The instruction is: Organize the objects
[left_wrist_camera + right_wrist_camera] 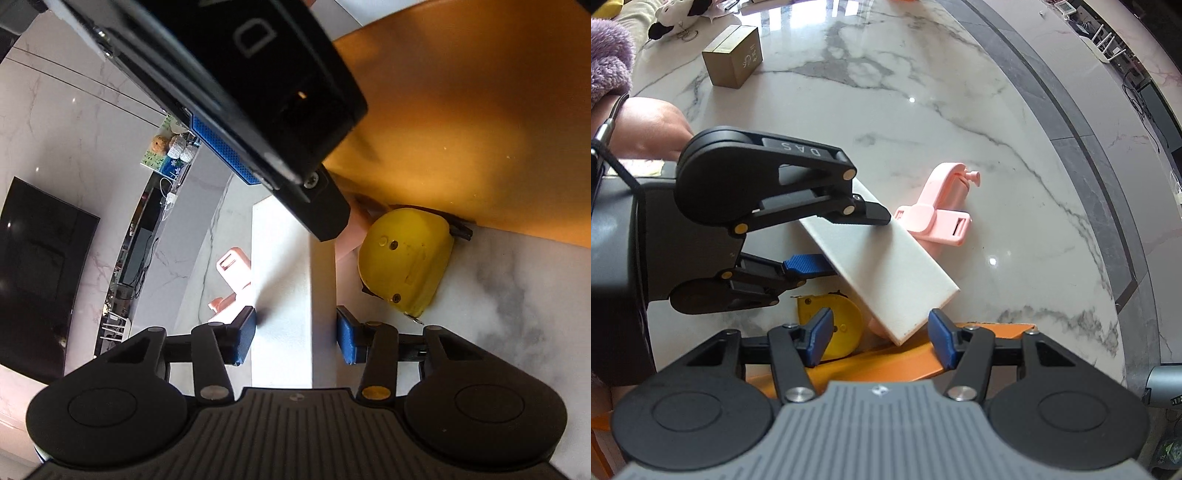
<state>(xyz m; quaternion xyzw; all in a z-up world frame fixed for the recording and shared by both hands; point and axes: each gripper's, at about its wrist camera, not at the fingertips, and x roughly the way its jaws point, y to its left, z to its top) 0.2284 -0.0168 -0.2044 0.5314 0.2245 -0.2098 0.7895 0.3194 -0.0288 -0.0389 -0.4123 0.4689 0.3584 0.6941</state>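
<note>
Left hand-held gripper (pixel 849 240) clamps the white box (pixel 886 273) across its width, likely steadying it; right hand-held gripper (pixel 879 339), unclenched, straddles its low end over the orange tray (pixel 871 363).

A glossy white marble floor (pixel 923 110) with grey veining is seen, crossed by a curved dark grey inlaid border (pixel 1082 122). Bright spots of light are reflected in its polish. Against a pale marbled wall (pixel 74 122), a dark television screen (pixel 37 273) is mounted above a low cabinet (pixel 147 236) strewn with cables and small ornaments.
</note>
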